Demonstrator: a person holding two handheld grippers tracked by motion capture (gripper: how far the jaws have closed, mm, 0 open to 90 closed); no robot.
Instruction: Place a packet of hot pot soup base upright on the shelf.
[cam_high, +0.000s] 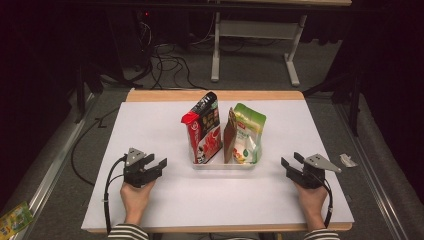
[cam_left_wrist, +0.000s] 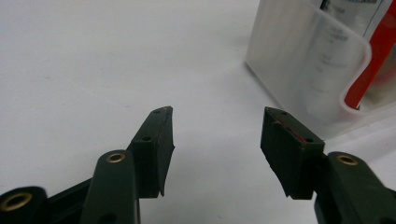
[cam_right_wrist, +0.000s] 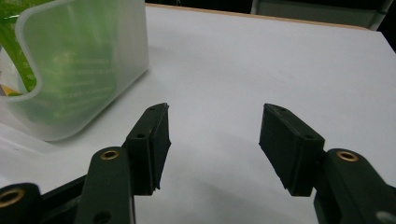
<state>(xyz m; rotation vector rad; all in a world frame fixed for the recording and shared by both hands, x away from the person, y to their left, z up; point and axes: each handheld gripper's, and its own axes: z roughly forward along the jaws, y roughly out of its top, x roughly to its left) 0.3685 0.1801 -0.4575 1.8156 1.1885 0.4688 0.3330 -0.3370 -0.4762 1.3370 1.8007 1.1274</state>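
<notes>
A clear plastic bin (cam_high: 223, 164) stands in the middle of the white table (cam_high: 165, 200). In it stand a red and black pouch (cam_high: 204, 130), a brown pouch (cam_high: 230, 135) and a green and white pouch (cam_high: 248, 132), all upright. My left gripper (cam_high: 156, 163) rests low at the bin's left, open, with nothing between its jaws; the bin's corner (cam_left_wrist: 308, 65) shows ahead at its right. My right gripper (cam_high: 291, 161) sits at the bin's right, open and empty, with the bin's wall (cam_right_wrist: 84, 70) and the green pouch (cam_right_wrist: 14, 51) ahead at its left.
The table's far edge is a wooden strip (cam_high: 215, 95). Beyond it stand a white desk frame (cam_high: 255, 40) and loose cables (cam_high: 170, 65) on the floor. A green packet (cam_high: 15, 217) lies on the floor at the lower left, a scrap (cam_high: 348, 160) off the right edge.
</notes>
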